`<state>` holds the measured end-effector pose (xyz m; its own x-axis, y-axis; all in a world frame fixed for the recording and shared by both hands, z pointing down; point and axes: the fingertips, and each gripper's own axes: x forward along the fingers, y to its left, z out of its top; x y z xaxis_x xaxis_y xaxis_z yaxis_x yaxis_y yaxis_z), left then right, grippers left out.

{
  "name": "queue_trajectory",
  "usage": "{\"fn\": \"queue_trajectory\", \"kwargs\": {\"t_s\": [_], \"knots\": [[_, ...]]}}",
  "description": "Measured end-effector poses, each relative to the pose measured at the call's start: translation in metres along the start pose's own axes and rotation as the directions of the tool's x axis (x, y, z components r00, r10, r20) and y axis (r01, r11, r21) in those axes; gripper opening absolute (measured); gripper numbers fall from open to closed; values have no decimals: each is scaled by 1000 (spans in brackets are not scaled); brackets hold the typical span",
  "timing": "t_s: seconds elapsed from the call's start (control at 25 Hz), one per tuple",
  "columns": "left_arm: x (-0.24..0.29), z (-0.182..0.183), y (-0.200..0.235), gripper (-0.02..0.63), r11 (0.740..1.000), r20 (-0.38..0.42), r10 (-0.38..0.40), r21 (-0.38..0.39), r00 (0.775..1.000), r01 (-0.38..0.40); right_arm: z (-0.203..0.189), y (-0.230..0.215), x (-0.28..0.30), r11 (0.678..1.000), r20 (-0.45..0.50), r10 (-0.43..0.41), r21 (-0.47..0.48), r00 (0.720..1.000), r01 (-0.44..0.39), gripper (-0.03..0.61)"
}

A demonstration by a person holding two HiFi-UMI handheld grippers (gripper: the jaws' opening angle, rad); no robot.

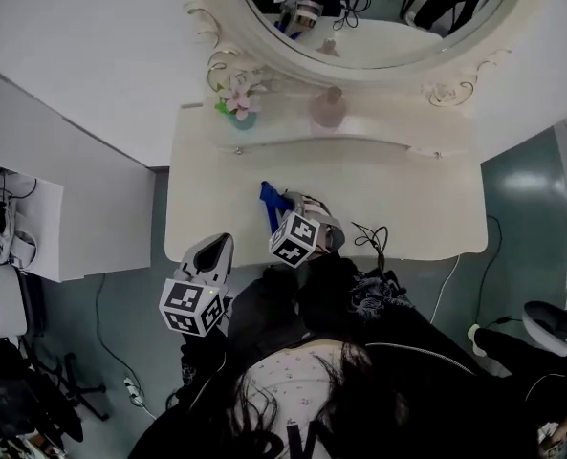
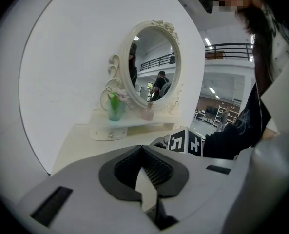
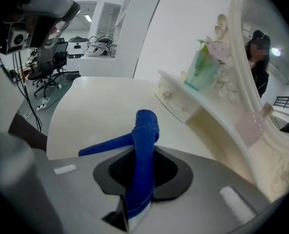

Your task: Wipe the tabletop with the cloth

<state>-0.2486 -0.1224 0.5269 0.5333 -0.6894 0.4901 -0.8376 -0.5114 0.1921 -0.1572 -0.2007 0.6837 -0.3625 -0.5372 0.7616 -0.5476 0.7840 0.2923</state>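
"Which gripper has the cloth?"

"The right gripper (image 3: 142, 167). Its jaws pinch the blue cloth (image 3: 145, 130), which sticks out past the tips. The left gripper (image 2: 145, 179) is nearer, off the table's near edge, its jaws pressed together on nothing."

"And the tabletop?"

"The tabletop (image 1: 398, 194) lies just beyond the cloth. Most of its bare part is to the right and farther off, so I'd wipe that way."

Open run across tabletop (image 1: 407, 199) — raised shelf (image 1: 388, 127), vase (image 1: 240, 113), bottle (image 1: 328, 110) block rear.
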Motion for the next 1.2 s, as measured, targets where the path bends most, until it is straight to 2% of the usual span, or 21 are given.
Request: {"fn": "queue_trajectory", "kwargs": {"t_s": [0.44,0.76,0.96,1.2], "knots": [[65,13,-107,0,993,-19,-108,55,994,109,-126,-87,-58,985,-76,-108,124,991,117,75],[99,15,-168,0,987,-17,-149,65,989,150,-215,-148,-103,964,-142,-182,171,973,205,75],[121,11,-202,0,982,-19,-177,68,984,178,-280,-190,-136,937,-198,-245,204,949,284,74],[140,12,-244,0,968,-23,-234,91,972,235,-376,-237,-189,879,-321,-319,252,892,405,74]]}}
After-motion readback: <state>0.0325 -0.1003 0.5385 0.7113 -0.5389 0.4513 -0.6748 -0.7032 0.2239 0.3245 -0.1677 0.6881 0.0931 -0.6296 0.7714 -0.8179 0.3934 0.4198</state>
